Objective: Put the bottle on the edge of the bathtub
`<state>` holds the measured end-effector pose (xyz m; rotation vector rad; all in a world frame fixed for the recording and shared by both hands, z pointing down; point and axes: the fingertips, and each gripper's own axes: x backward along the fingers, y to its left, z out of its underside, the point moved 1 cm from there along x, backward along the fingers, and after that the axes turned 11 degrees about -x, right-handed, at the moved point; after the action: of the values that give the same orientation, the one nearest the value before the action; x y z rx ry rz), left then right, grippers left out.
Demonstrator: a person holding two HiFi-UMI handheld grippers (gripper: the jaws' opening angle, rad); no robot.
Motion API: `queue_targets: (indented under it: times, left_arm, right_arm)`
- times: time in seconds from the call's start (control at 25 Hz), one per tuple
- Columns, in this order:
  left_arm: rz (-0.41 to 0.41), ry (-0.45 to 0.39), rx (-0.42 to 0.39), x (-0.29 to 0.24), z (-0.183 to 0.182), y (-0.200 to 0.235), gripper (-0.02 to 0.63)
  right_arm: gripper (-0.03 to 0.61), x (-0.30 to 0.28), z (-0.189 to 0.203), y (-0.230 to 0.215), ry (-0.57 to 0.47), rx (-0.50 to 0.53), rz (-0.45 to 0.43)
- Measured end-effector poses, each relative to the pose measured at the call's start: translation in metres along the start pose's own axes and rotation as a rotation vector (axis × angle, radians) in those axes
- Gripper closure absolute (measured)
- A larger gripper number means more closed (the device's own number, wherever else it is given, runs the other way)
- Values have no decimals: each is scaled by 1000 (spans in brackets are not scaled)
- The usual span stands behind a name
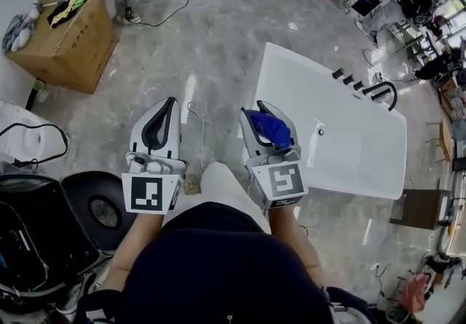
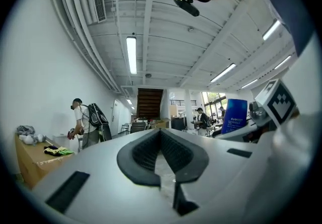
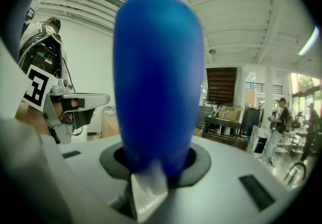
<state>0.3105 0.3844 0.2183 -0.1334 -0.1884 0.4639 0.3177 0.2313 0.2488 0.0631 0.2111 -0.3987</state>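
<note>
Closest to the camera is the person's dark top [image 1: 218, 271], and both forearms reach forward from it with one gripper each. In the right gripper [image 1: 263, 113] the jaws are closed on the blue bottle [image 1: 269, 128]. The right gripper view shows the bottle [image 3: 158, 82] standing between the two dark pads [image 3: 201, 167], which press on its lower part while its rounded end sticks out beyond the fingertips. The bottle is carried in the air. In the head view it appears against the left edge of the white bathtub [image 1: 291, 68] and does not rest on it. A black faucet [image 1: 384, 91] stands at the far side of the tub. The left gripper [image 1: 172, 102] is just beside the right one over the grey floor [image 1: 211, 46]. Its fingertips meet and nothing is between them.
</note>
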Motion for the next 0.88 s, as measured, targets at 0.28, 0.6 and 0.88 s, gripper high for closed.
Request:
queue_targets:
  times: [0.28, 0.6, 0.88]
  left_arm:
    - [32, 11, 3, -73, 23, 9, 615]
    - [38, 2, -39, -220, 53, 17, 615]
    - [42, 5, -22, -356, 59, 18, 615]
  right_arm:
    - [443, -69, -4, -49, -10, -10, 12]
    - [443, -183, -15, -147, 4, 12, -19]
    - [445, -264, -49, -250, 6, 31, -25]
